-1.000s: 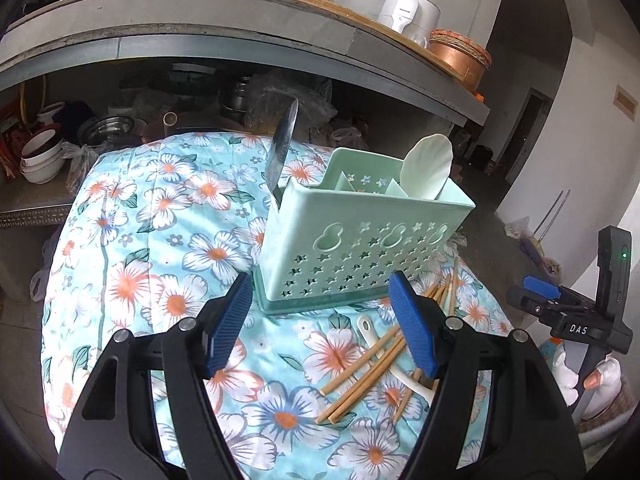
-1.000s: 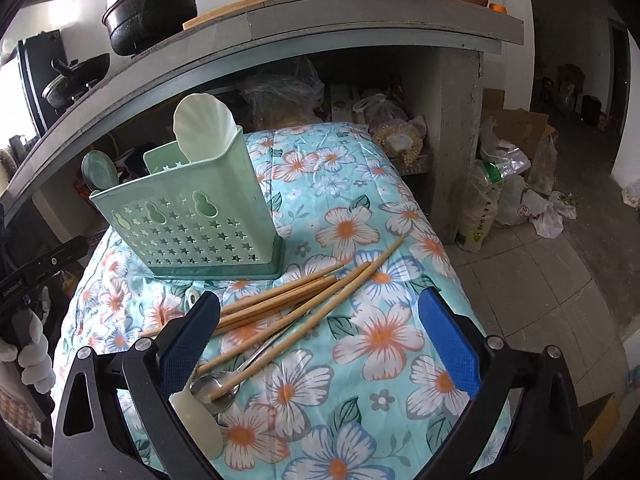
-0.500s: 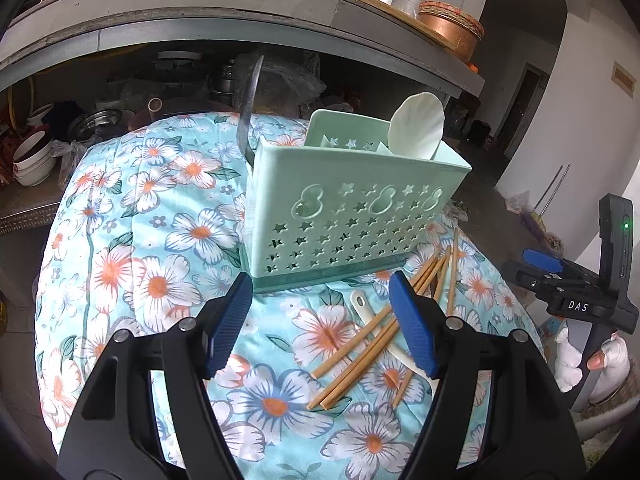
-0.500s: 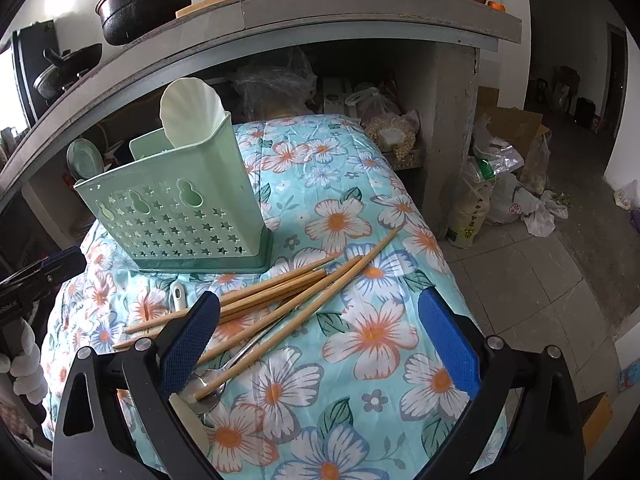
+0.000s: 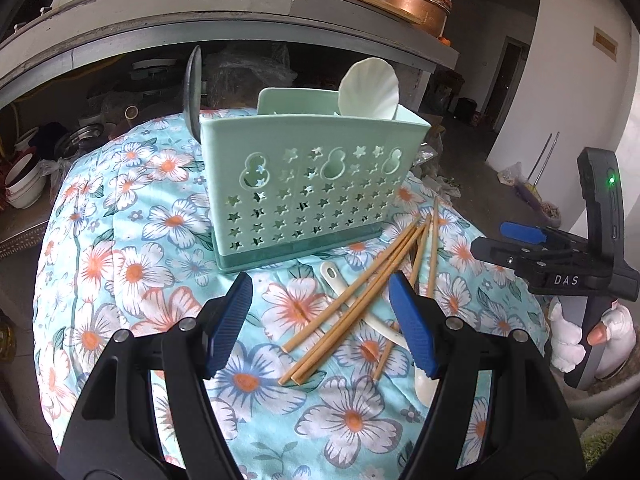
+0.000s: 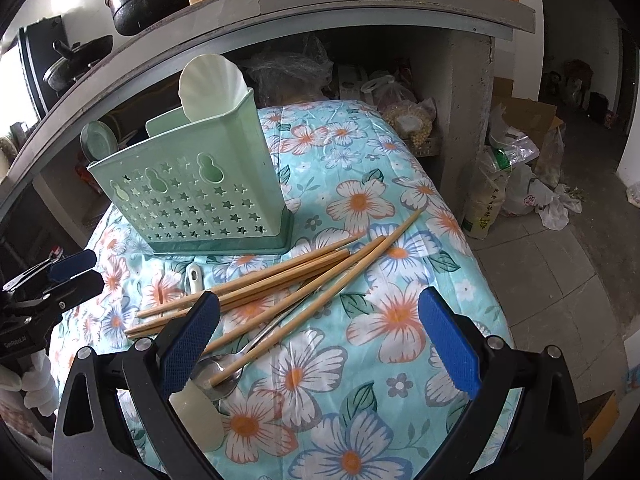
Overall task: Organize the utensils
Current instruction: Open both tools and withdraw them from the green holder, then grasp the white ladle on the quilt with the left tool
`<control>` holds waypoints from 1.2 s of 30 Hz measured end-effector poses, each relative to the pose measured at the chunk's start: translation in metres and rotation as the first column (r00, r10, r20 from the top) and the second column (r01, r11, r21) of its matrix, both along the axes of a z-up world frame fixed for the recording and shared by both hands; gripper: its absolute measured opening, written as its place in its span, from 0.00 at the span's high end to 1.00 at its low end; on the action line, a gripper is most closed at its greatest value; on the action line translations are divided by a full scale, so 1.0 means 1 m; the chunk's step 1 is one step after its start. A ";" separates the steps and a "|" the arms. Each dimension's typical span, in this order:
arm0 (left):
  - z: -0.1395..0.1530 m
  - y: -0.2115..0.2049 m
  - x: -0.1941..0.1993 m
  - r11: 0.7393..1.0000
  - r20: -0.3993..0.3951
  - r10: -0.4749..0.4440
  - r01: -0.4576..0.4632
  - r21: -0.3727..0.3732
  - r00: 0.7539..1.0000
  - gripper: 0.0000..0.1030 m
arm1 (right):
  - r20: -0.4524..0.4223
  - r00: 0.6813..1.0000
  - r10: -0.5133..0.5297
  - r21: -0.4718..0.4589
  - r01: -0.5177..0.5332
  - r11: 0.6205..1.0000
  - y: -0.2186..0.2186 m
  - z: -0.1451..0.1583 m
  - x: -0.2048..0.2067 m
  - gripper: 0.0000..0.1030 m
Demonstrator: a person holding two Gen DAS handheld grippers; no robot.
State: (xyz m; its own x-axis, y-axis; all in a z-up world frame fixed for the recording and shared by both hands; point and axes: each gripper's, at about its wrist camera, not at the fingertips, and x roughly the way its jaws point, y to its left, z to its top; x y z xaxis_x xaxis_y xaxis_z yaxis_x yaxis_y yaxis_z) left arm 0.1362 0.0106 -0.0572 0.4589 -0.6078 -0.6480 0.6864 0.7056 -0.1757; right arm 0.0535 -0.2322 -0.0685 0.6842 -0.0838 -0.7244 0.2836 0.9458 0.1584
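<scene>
Since a second ago the left claw (image 5: 320, 320) has slid toward the pile of loose utensils, so the chopsticks (image 5: 360, 300) now lie between and just beyond its blue pads, and the green holder (image 5: 312, 192) stands squarer and nearer in its view. The right claw (image 6: 320, 340) has barely shifted. Both claws stand wide open and grip nothing.

The chopsticks lie in a loose crossed fan on the flowered cloth (image 6: 360, 200) that covers the bench, just in front of the holder. A white spoon (image 5: 352, 300) lies under them, its handle toward the holder; in the right view a metal spoon (image 6: 224, 368) shows beneath the sticks too. A shell-shaped white scoop (image 5: 370, 88) already stands in the holder, and a dark ladle (image 5: 194, 92) rises at its far left end.

The sticks look light, stiff and smooth, likely to roll or skew when pinched; taking them near mid-length, across the bundle, seems safest. The white spoon looks ceramic or plastic, I cannot tell which; if ceramic it may chip. The padded cloth is soft, so pads can press down into it.

Room is open on the near side of the pile; the cloth's right edge drops off just past the tips of the sticks, and the holder looks light enough to tip if nudged.
</scene>
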 end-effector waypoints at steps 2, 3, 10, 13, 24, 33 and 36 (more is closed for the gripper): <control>0.001 -0.003 -0.008 1.000 0.015 -0.028 0.027 0.011 0.999 0.35 | -0.004 1.000 0.000 0.008 0.000 1.000 0.001 -0.001 -0.002 0.06; 0.001 -0.005 -0.011 0.999 0.022 -0.041 0.040 0.016 0.999 0.35 | -0.004 1.000 -0.001 0.011 0.001 1.000 0.002 -0.002 -0.003 0.06; 0.004 -0.024 -0.045 0.981 0.096 -0.185 0.177 0.084 0.978 0.35 | 0.008 1.000 -0.013 0.033 0.013 0.999 0.002 -0.002 -0.018 0.06; 0.001 -0.030 -0.060 0.964 0.121 -0.251 0.236 0.124 0.960 0.35 | 0.006 1.000 -0.022 0.049 0.022 0.999 0.000 -0.005 -0.024 0.06; -0.022 -0.053 -0.109 0.889 0.201 -0.421 0.357 0.288 0.884 0.35 | -0.006 0.999 -0.046 0.089 0.047 0.995 -0.013 -0.012 -0.032 0.06; -0.046 -0.074 -0.135 0.800 0.309 -0.534 0.352 0.485 0.787 0.35 | -0.007 0.998 -0.060 0.114 0.060 0.992 -0.022 -0.015 -0.034 0.06; -0.056 -0.079 -0.137 0.773 0.310 -0.558 0.347 0.532 0.770 0.35 | -0.007 0.998 -0.065 0.119 0.066 0.991 -0.024 -0.016 -0.035 0.06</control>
